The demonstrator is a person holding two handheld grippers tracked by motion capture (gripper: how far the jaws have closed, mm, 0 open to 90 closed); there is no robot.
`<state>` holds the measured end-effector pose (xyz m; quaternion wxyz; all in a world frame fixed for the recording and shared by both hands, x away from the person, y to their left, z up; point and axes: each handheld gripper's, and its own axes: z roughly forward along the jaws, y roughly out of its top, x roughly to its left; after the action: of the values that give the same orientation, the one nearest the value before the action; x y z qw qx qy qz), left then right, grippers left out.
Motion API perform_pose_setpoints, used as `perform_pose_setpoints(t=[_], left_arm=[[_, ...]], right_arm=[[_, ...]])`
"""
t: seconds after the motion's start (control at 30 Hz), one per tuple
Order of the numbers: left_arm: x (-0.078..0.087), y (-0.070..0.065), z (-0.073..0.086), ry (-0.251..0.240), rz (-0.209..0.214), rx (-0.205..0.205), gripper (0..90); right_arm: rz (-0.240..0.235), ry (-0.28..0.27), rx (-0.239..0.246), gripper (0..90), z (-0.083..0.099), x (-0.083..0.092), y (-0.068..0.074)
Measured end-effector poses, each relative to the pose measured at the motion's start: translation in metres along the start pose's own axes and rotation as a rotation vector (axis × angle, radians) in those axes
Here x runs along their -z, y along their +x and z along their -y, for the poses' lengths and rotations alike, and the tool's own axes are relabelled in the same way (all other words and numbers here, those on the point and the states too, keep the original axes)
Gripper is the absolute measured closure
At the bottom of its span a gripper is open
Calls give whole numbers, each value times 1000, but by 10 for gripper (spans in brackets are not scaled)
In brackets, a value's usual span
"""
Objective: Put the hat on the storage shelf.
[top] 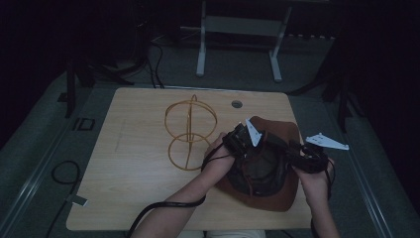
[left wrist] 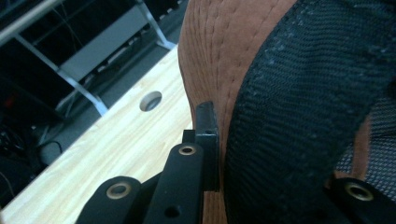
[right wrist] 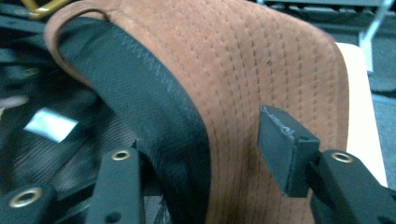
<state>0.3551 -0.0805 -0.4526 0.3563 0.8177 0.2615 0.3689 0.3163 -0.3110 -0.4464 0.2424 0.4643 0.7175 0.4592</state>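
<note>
We see a brown suede hat (top: pixel 270 163) lying crown-down, its dark-lined opening facing up, near the table's (top: pixel 133 188) right edge and front right corner; its long axis seems to run from the front edge toward the far edge, though the dim view leaves us unsure. The left gripper (top: pixel 236 140) is clamped on the hat's brim at its left side. The right gripper (top: pixel 304 158) straddles the opposite side, jaws parted and not pressing. A white tag (right wrist: pixel 50 124) inside the hat is too blurred to read.
</note>
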Motion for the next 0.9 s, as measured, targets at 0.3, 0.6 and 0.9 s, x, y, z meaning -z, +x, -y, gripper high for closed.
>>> perform_pose_setpoints(t=[0.3, 0.6, 0.9], left_arm=[[15, 5, 8, -136, -13, -5, 871], [39, 18, 26, -322, 29, -10, 870], [61, 27, 40, -475, 140, -47, 870]], right_arm=[[-11, -62, 75, 467, 4, 52, -7], [64, -76, 28, 519, 4, 69, -38], [66, -71, 16, 527, -1, 64, -51]])
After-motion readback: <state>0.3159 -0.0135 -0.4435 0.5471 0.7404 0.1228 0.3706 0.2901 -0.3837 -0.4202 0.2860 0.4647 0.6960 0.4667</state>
